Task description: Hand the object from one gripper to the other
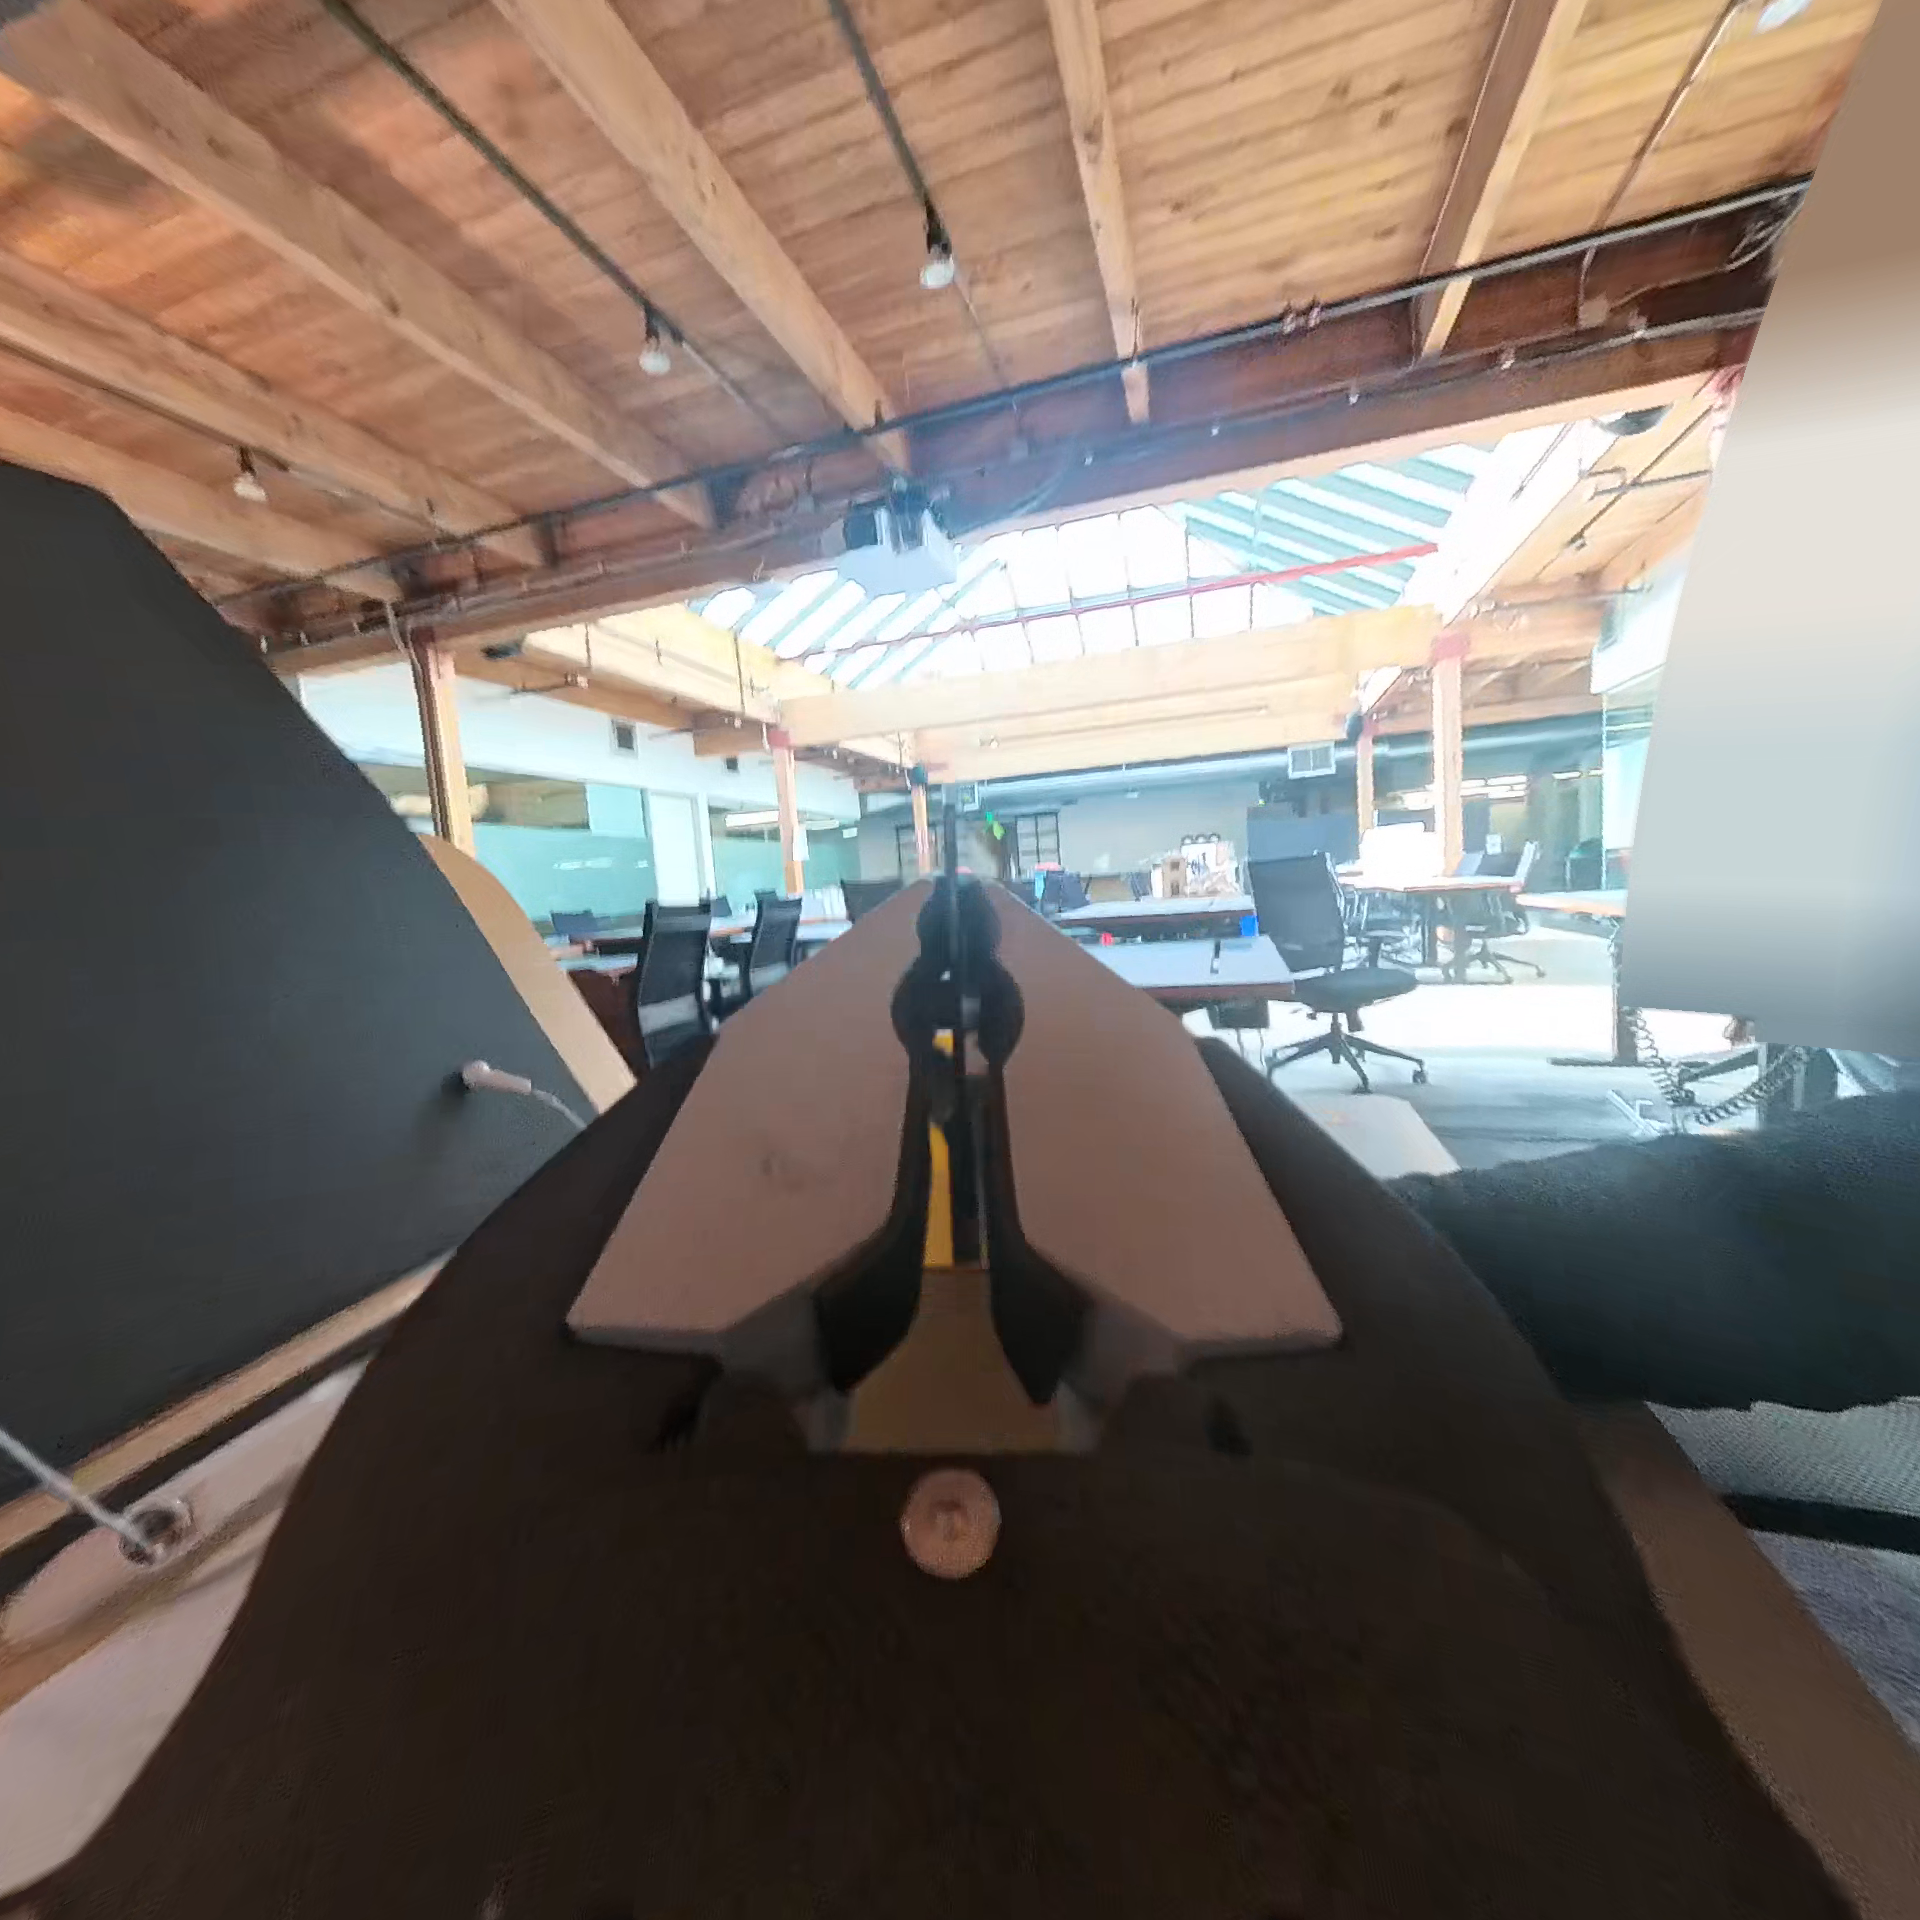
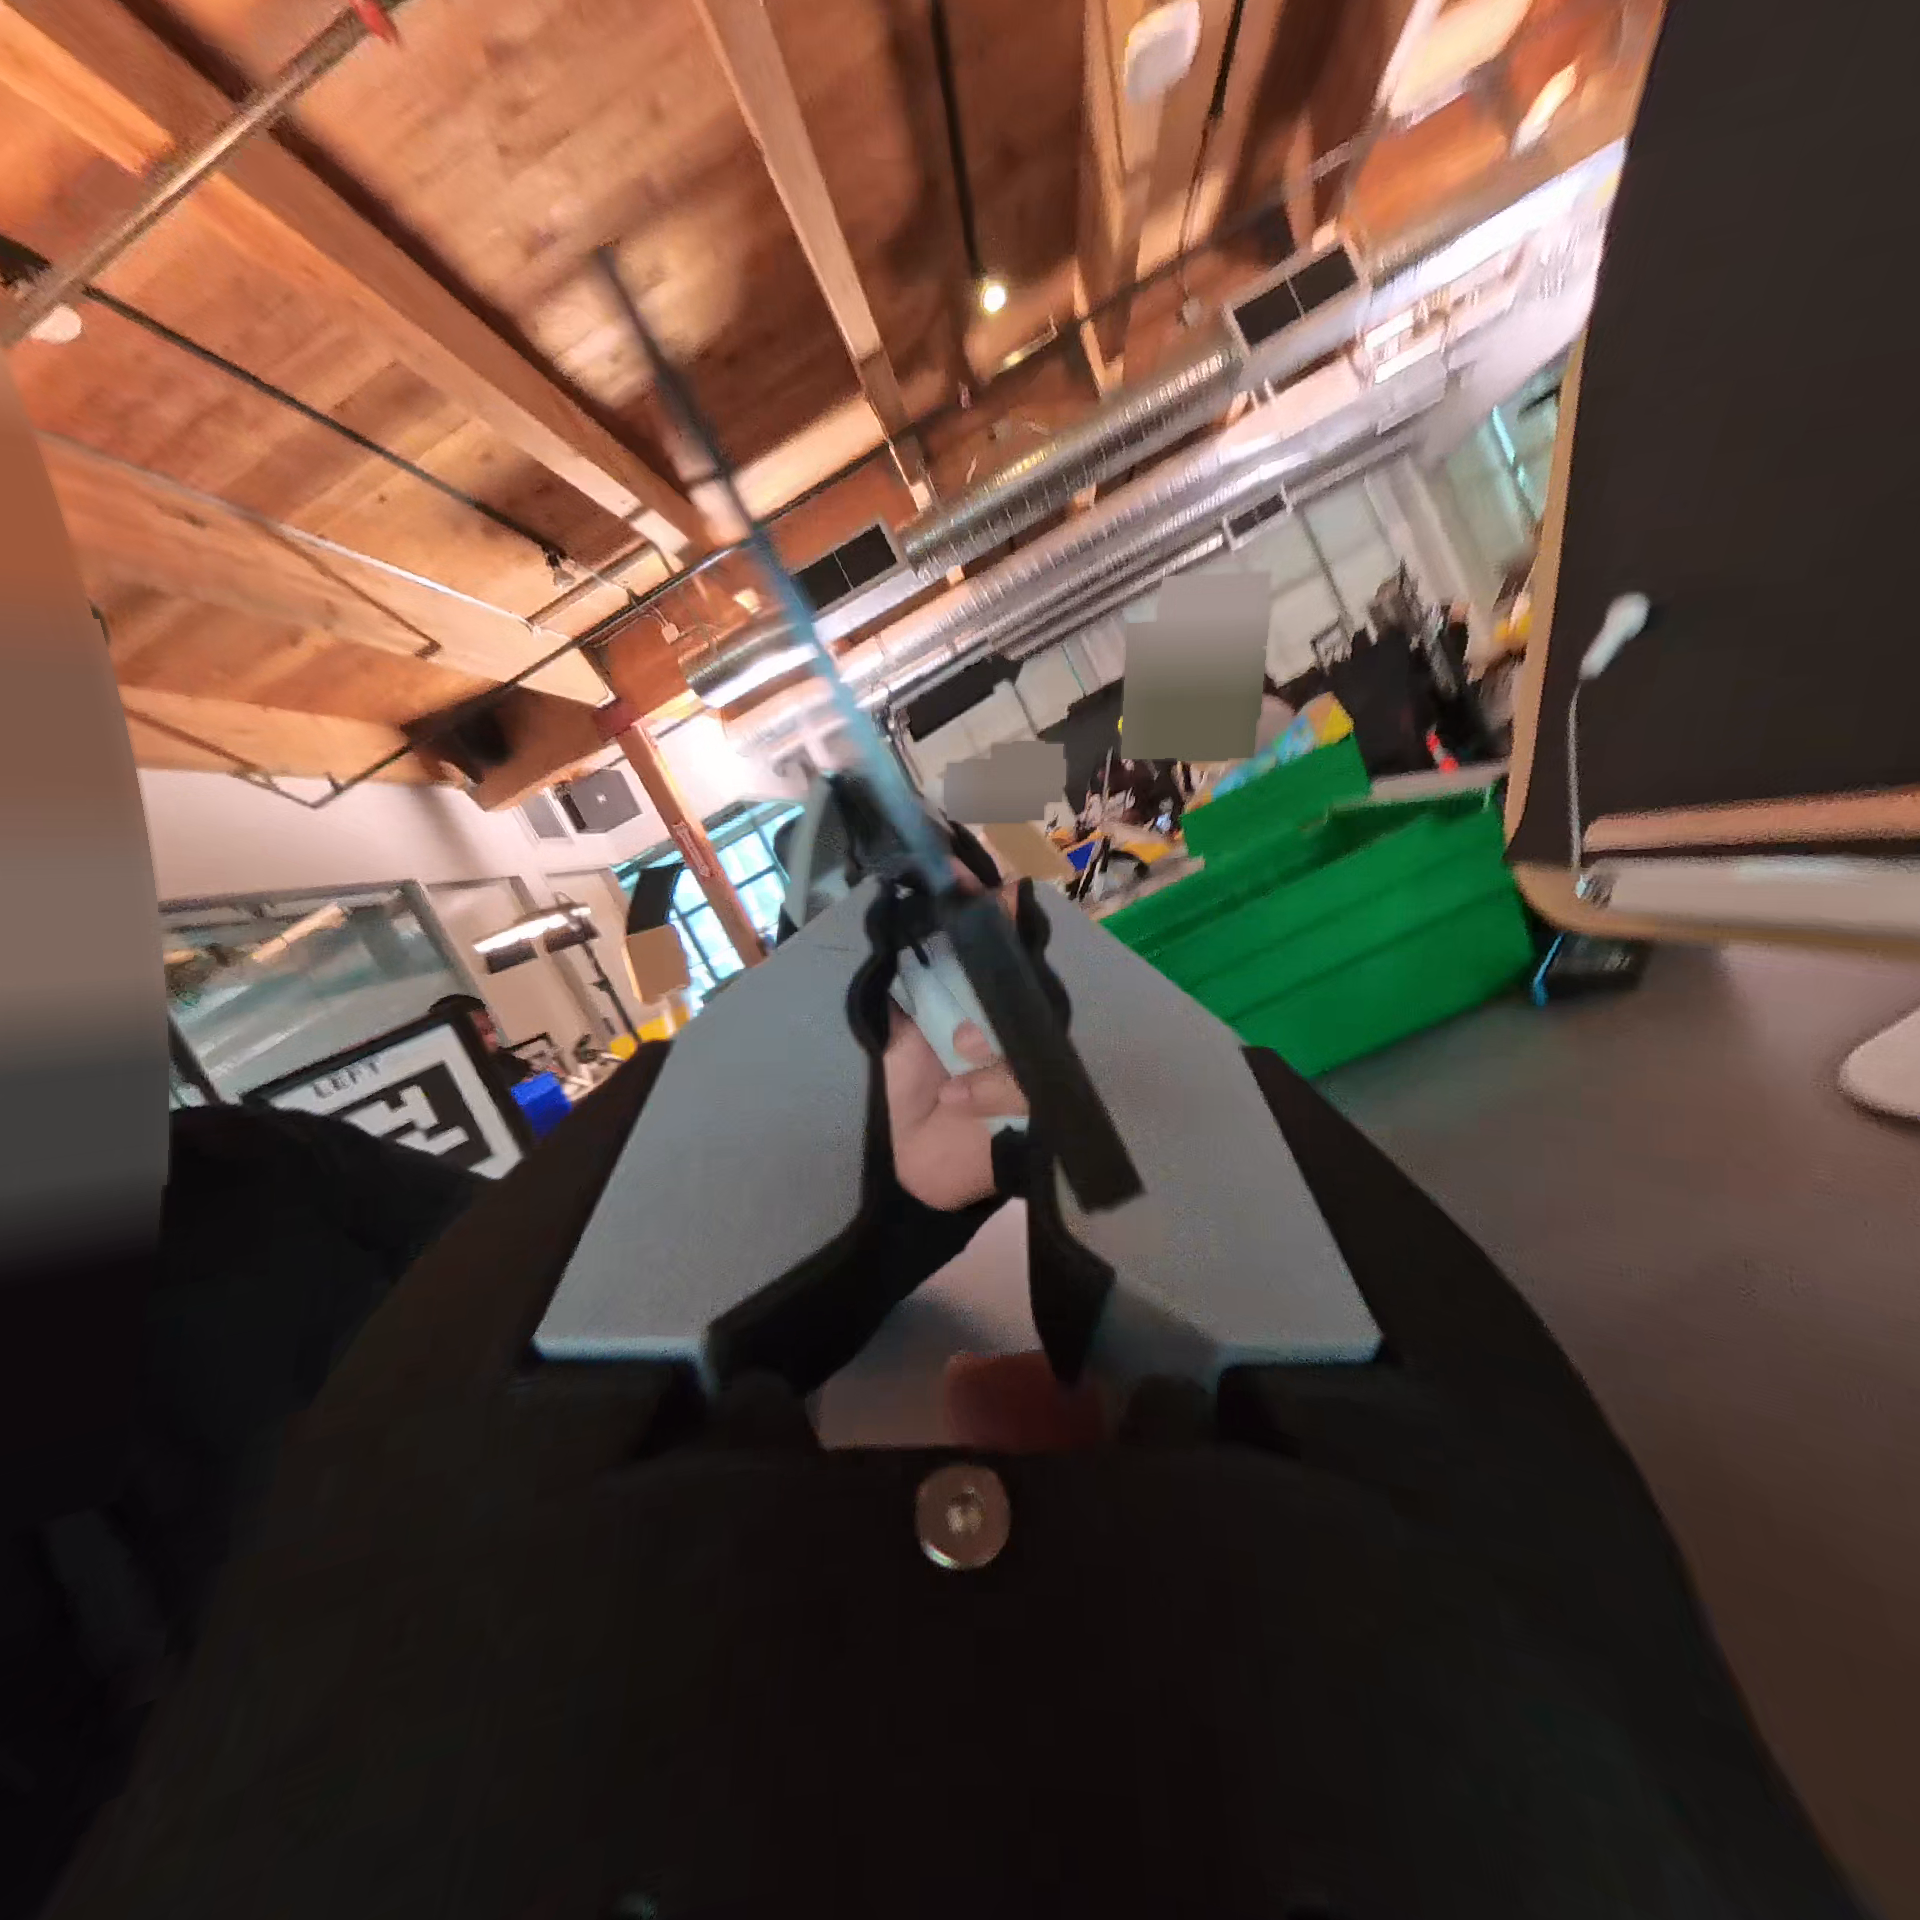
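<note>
Long thin dark tool with a flat black handle and a slender grey shaft [image 2: 1003, 997]: in the right wrist view it runs slantwise between the two grey fingers of the right tongs [image 2: 956, 914]. Its handle end points back toward the camera, and its blurred shaft rises past the fingertips toward the wooden beam ceiling [image 2: 416, 343]. The handle lies against the pad on the right-hand finger. The picture is too smeared to tell whether the right tongs are pressed on the tool or merely stand around it. In the left wrist view the same tool [image 1: 954, 1091] appears edge-on as a thin dark line, and the left tongs [image 1: 956, 904] are drawn together and clamped on it near their tips. Through the gap of the right tongs, below the tool, a bare hand [image 2: 940, 1132] shows around something white. Left of the right tongs sits a black-and-white marker board [image 2: 416, 1101], and beyond them to the right stand bright green bins [image 2: 1330, 914]. Beyond the left tongs, to their right, a black office chair [image 1: 1330, 956] stands by a tabletop [image 1: 1195, 961].
</note>
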`<state>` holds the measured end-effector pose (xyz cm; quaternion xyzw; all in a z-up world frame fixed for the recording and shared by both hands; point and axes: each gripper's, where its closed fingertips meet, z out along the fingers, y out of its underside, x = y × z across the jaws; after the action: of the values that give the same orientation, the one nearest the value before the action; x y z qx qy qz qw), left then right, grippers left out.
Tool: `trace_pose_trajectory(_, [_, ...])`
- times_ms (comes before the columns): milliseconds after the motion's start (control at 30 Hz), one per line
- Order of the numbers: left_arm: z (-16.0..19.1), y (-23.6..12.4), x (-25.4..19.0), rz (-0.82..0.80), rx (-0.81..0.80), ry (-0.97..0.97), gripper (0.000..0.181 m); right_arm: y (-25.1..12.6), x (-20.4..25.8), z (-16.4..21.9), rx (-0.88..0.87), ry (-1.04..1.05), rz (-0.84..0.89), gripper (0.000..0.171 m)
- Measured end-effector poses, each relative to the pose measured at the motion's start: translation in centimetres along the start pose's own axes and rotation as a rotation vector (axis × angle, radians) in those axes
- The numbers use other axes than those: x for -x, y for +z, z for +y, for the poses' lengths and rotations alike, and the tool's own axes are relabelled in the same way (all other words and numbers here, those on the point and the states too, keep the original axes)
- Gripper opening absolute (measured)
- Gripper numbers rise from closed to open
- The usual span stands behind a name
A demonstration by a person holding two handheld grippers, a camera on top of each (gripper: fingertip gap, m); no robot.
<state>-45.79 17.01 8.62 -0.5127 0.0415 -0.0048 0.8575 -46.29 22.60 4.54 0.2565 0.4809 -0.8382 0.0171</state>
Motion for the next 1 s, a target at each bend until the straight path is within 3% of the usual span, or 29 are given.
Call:
trace_pose_trajectory(100, [2.1,0.1,2.0,-0.078,0.103,-0.11,0.004,-0.9,0.2,-0.8,0.046,-0.139,0.057,0.0])
trace_pose_trajectory(167, [4.6,-0.3,3.7,-0.15,0.257,-0.14,0.012,-1.4,-0.9,-1.1,0.105,-0.294,0.211,0.0])
trace_pose_trajectory(267, [7.7,-2.1,6.3,-0.29,0.486,0.109,0.043,-3.4,-4.0,-1.3,0.321,-0.696,0.564,0.0])
trace_pose_trajectory(367, [9.9,-2.9,6.4,-0.287,0.647,0.275,0.044,-6.1,-7.2,-1.2,0.629,-1.101,0.894,0.0])
trace_pose_trajectory(433, [10.7,-2.6,5.7,-0.267,0.684,0.326,0.046,-7.2,-8.8,-0.1,0.816,-1.233,1.0,0.0])
trace_pose_trajectory(567, [11.7,-2.0,4.5,-0.241,0.726,0.542,0.049,-8.6,-11.2,2.7,1.108,-1.351,1.07,0.0])
trace_pose_trajectory(667, [12.5,-1.1,2.3,-0.153,0.722,0.673,0.046,-8.0,-11.4,4.0,1.196,-1.445,1.035,0.0])
trace_pose_trajectory(800, [13.4,-0.9,1.3,-0.111,0.749,0.828,0.022,-7.2,-11.0,4.9,1.21,-1.452,0.996,0.0])
trace_pose_trajectory(833, [13.1,-0.8,1.1,-0.106,0.732,0.872,0.008,-7.2,-10.9,4.9,1.218,-1.464,0.995,0.0])
trace_pose_trajectory(933, [13.1,-0.8,0.5,-0.059,0.751,0.911,0.004,-6.8,-10.8,4.7,1.157,-1.444,0.986,0.0])
trace_pose_trajectory(967, [12.9,-0.7,0.6,-0.063,0.749,0.89,0.003,-6.4,-10.6,4.3,1.077,-1.397,0.98,0.005])
trace_pose_trajectory(1000, [12.4,-0.6,0.7,-0.068,0.726,0.855,0.001,-5.8,-10.1,3.8,0.976,-1.326,0.957,0.02])
